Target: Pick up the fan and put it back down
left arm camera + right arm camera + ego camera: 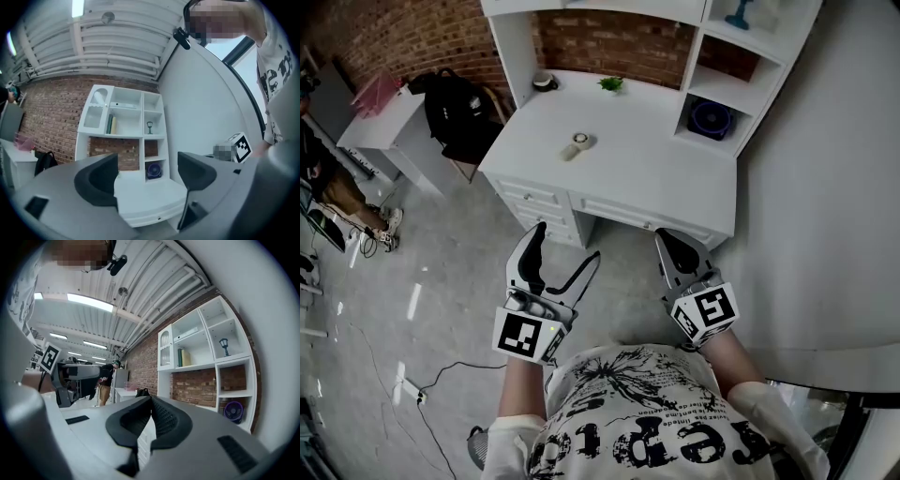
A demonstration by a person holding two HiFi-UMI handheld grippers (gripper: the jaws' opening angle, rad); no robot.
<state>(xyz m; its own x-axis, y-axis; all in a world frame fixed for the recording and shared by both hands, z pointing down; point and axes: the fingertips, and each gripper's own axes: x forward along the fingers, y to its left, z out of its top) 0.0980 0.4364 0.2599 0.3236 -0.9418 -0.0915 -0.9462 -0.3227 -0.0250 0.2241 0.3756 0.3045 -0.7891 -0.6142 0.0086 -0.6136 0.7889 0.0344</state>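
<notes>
Hand-held grippers come nearest, both empty: left hand-held gripper spread wide, right hand-held gripper pressed together. Beyond, at twelve o'clock, stands the white worktop. Farthest, at one o'clock, the purple fan sits in a shelf cubby, well apart from both.

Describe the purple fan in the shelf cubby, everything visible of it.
The fan is small and round, dark blue-purple, plastic by the look, with a circular grille around a paler hub. It stands upright in the lowest cubby at the right end of the white desk, facing out over the desktop. It rests on the cubby's floor; nothing else touches it. Its blades and base are too small to make out.
</notes>
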